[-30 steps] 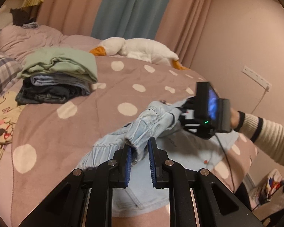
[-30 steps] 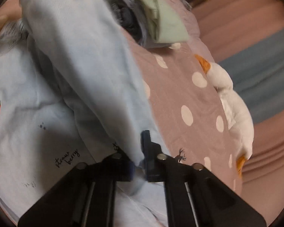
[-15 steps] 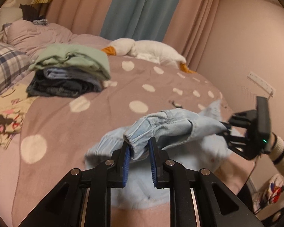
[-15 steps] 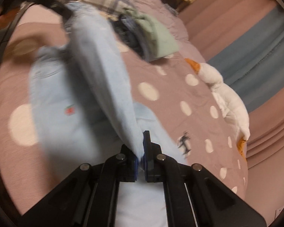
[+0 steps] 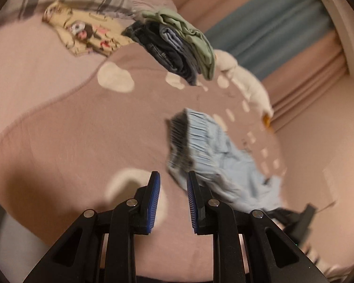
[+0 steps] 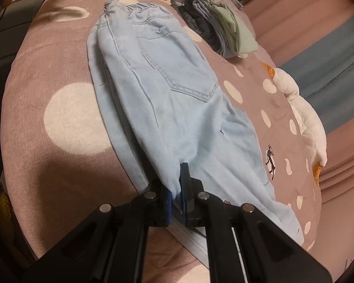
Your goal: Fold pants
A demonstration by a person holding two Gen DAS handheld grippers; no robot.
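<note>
**Pants laid along the bed, one end still pinched**

The left gripper point(image 5: 173, 188) stands open with nothing between its blue pads, held above the dotted bedspread point(image 5: 70, 129). Just to its right lie the light-blue pants point(image 6: 167, 94), stretched flat along the bed (back pocket facing up, elastic waistband at the far end). The right gripper point(image 6: 175, 194) is closed on the near end of the fabric. Further right sit a stack of folded clothes point(image 6: 217, 30) and a white plush goose point(image 6: 304, 118).
</note>
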